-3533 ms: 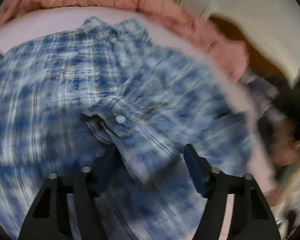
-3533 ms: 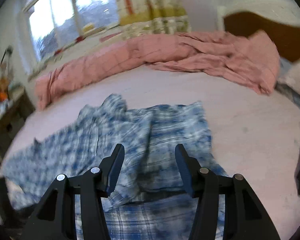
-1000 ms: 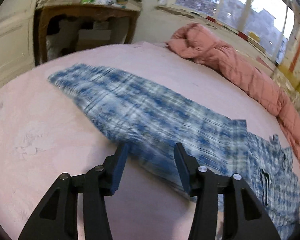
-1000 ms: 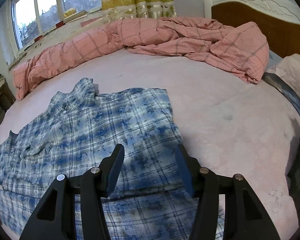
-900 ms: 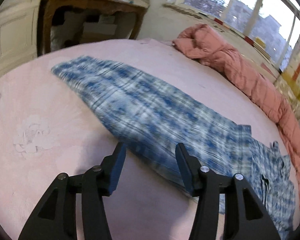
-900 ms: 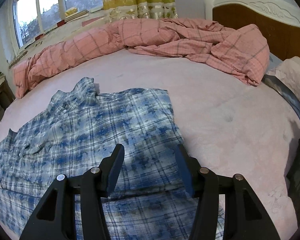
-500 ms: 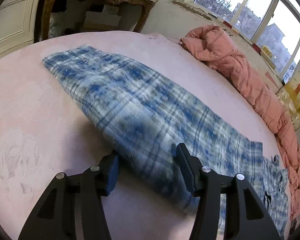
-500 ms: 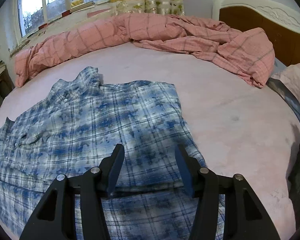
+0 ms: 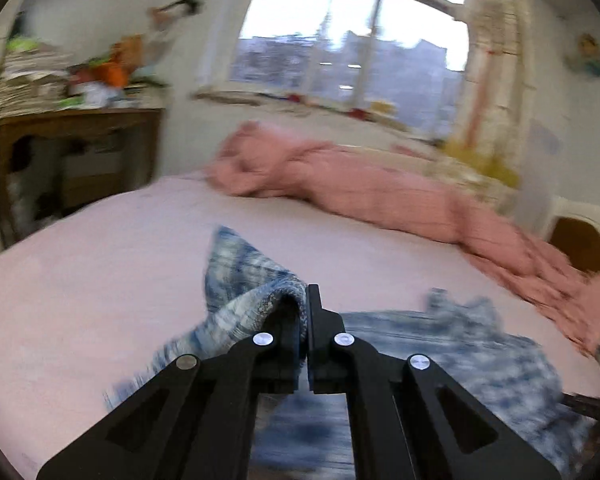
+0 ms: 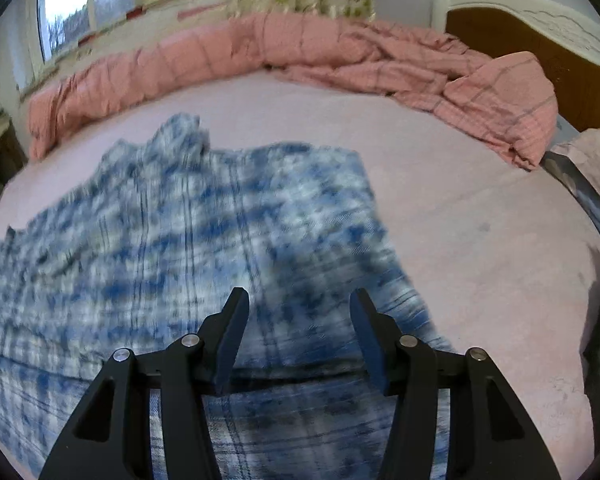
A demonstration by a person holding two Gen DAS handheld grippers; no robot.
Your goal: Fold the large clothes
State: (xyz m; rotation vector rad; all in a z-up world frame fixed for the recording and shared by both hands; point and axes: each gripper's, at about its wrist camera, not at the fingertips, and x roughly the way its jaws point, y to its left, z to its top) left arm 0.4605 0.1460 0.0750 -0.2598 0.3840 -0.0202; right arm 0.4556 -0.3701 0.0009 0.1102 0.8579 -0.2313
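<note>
Shirt [image 9: 256,292] fold pinched in the left claw [image 9: 306,320]; right claw [image 10: 298,336] hangs spread above it.

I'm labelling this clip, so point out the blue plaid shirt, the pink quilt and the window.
blue plaid shirt [image 10: 204,216], right wrist view, on its chest
pink quilt [image 10: 496,96], right wrist view, on its bunched end
window [image 9: 352,40], left wrist view, on the glass

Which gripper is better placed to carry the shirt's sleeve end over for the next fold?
Left. The left gripper is shut on the plaid shirt, its fabric lifted off the bed. The right gripper hangs open above it, holding nothing.
</note>
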